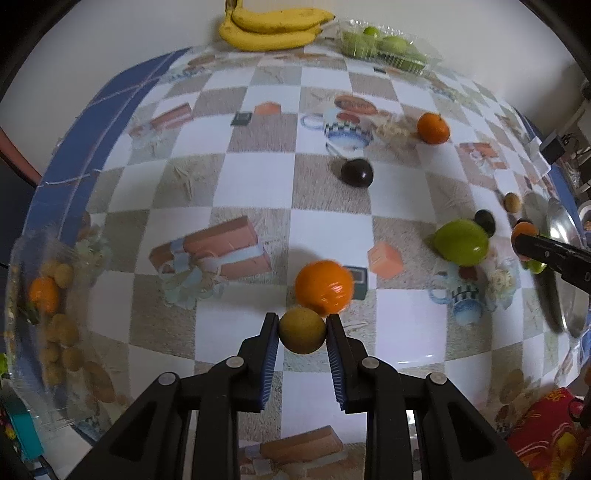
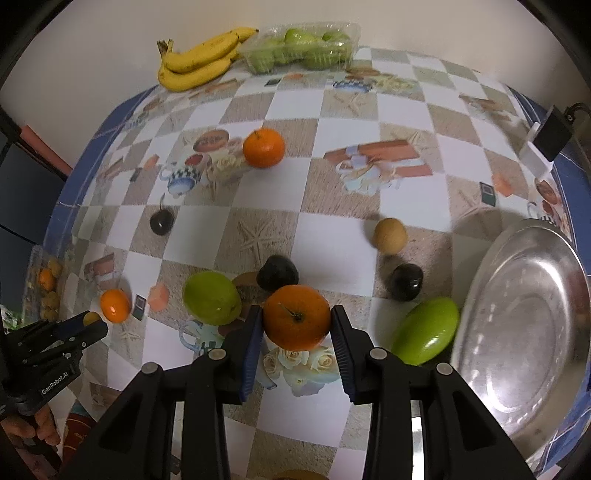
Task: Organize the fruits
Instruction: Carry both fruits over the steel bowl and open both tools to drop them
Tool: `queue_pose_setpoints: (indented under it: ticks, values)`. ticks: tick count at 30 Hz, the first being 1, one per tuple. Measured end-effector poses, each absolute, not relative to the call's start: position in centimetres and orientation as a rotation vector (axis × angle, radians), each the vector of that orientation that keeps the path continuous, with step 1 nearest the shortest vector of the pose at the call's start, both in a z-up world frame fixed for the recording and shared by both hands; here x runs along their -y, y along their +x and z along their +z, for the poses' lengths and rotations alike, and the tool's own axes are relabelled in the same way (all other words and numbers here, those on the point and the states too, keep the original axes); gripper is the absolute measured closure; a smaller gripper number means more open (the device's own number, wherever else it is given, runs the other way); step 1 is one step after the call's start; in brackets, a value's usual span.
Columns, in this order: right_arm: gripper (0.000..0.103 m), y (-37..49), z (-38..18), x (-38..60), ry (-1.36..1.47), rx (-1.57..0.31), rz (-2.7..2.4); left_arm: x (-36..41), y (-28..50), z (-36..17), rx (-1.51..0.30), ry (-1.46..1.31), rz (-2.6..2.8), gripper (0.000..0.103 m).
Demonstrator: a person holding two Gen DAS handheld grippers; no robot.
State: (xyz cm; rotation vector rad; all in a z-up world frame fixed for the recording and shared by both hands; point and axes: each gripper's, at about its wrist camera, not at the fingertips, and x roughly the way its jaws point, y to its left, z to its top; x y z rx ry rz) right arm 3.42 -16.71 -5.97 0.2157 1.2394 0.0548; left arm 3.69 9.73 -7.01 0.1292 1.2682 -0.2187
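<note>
Containers first, from the left wrist view: clear plastic clamshell (image 1: pixel 388 46) at the far edge of the tabletop (image 1: pixel 258 177), full of green fruits, with the bunch of bananas (image 1: pixel 273 27) lying loose just beside it. Another clear tub (image 1: pixel 55 314) sits at the left edge, blurry, with an orange and a bunch of small tan fruits inside. Steel plate (image 1: pixel 561 258) pokes in at the right edge; can't tell what's on it from here. The left gripper (image 1: pixel 302 330) has its jaws clamped on a small tan round fruit (image 1: pixel 302 331), with a loose orange (image 1: pixel 323 286) right behind it. A dark plum (image 1: pixel 356 172) and a tangerine (image 1: pixel 433 127) lie further out, and a green mango (image 1: pixel 461 242) is toward the right edge. The middle-left of the tabletop has lots of free room.

Right wrist view: the right gripper (image 2: pixel 297 328) is squeezing an orange (image 2: pixel 297 322), pads pressed on both sides of it. The steel plate (image 2: pixel 524 325) at the right edge looks bare inside, with another green mango (image 2: pixel 426 330) just beside its rim. It's crowded around the gripper: a green mango (image 2: pixel 210 302), two dark plums (image 2: pixel 277 277), and a tan fruit (image 2: pixel 389 235). The stretch toward the far edge is pretty open, up to the clamshell (image 2: pixel 303 48) and bananas (image 2: pixel 199 61).
</note>
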Motion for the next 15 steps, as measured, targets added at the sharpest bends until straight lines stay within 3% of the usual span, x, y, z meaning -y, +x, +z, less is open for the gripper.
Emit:
queue_pose_setpoints:
  ticks: [7,15]
  values:
    - [0.065,2.8,-3.4,19.1,0.223,-1.196,0.022,-5.9,3.6,-3.3,-1.21,0.165,-0.263,0.075]
    - [0.065,1.1,-1.8,24.8,0.206,-1.136,-0.05,5.3,3.5,-0.5,-1.167,0.29,-0.418,0.075]
